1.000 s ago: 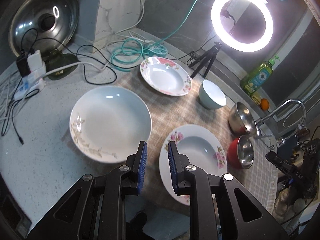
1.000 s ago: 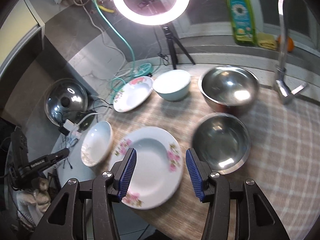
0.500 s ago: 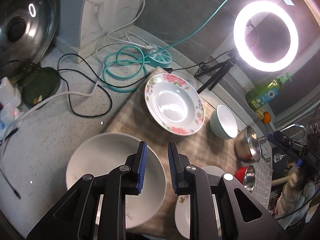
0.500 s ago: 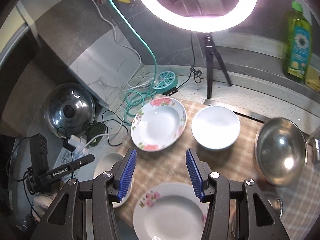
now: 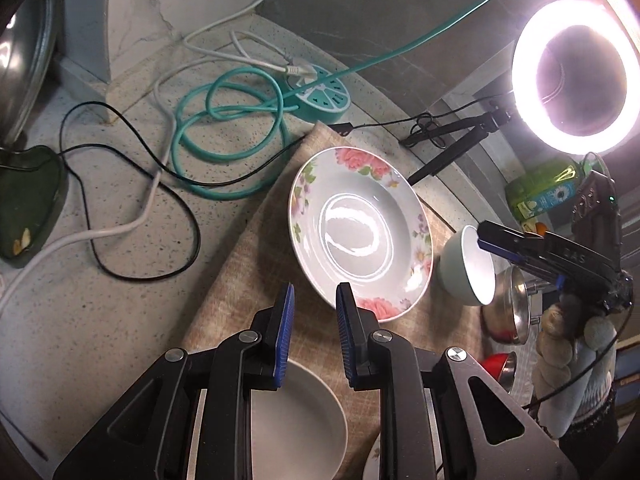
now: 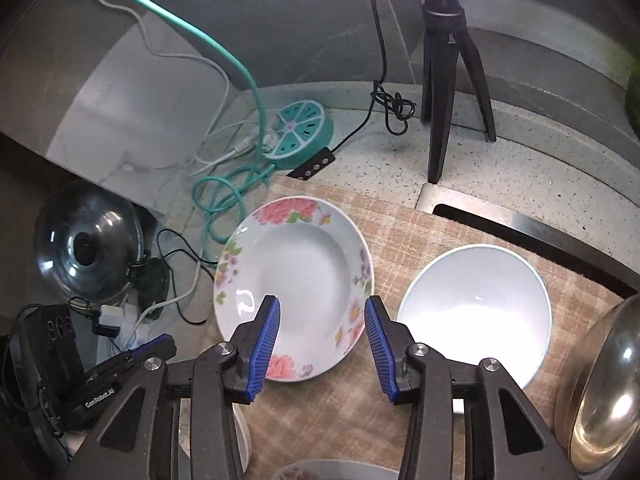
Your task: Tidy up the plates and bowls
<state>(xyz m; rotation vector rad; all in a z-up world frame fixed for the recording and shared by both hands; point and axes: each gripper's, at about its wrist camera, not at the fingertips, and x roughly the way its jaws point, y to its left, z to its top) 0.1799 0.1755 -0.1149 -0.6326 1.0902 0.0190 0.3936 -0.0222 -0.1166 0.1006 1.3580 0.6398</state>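
Observation:
A floral deep plate [image 5: 360,232] lies on the checked cloth [image 5: 240,280]; it also shows in the right wrist view [image 6: 296,280]. My left gripper [image 5: 312,312] is open, narrowly, and empty, just short of the plate's near rim. My right gripper [image 6: 320,320] is open wide and empty, over the plate's near edge. A pale green bowl [image 6: 476,312] stands right of the plate, also in the left wrist view [image 5: 468,268]. A plain white dish [image 5: 296,428] lies under my left gripper. Steel bowls [image 6: 600,396] sit at far right.
A teal power hub [image 6: 298,136] and coiled cables [image 5: 224,136] lie behind the cloth. The ring light [image 5: 576,76] stands on a tripod [image 6: 452,80]. A pot lid [image 6: 84,244] leans at left. A green soap bottle [image 5: 548,192] stands at back right.
Both grippers moved forward toward the far floral plate, which now looms larger. The white dish and near floral plate slid beneath and out of view. Jaw openings look unchanged.

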